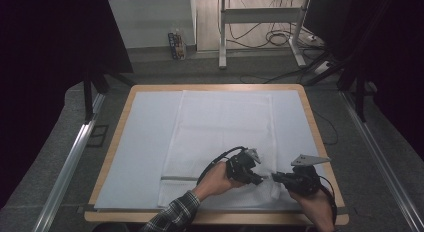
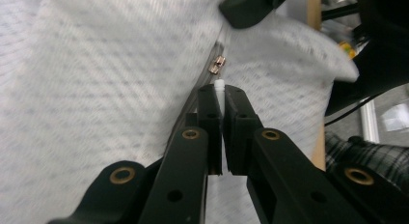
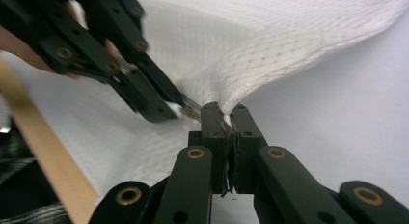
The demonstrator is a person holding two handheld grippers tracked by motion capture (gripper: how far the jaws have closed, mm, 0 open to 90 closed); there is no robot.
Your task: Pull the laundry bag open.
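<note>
Right, you're working the near-right corner of the white cover [image 1: 220, 127], which lies flat on the table [image 1: 320, 137] except where that corner is lifted. Left to right: your left gripper [image 1: 259, 179] comes in from the left, jaws clenched on a small white pull tab [image 2: 220, 85]; the brass slider [image 2: 217, 65] sits just past the jaw tips, apart from them in the left gripper view. The zipper [image 2: 193, 101] runs from under those jaws toward the slider and on to the corner, roughly along the cover's near edge, so its long axis is left-right across the table. Your right gripper [image 1: 276, 176] faces it from the right, tips almost touching the left one's, jaws clamped on the fabric at the corner [image 3: 226, 101] and holding it up off the table as a peak. Key relation, as I read it: the slider lies between the two grippers, nearer the left, with the right acting as anchor. Any pull should go along the zipper line, away from the right gripper, with that corner kept taut. Can't tell how much of the zipper is already open.
</note>
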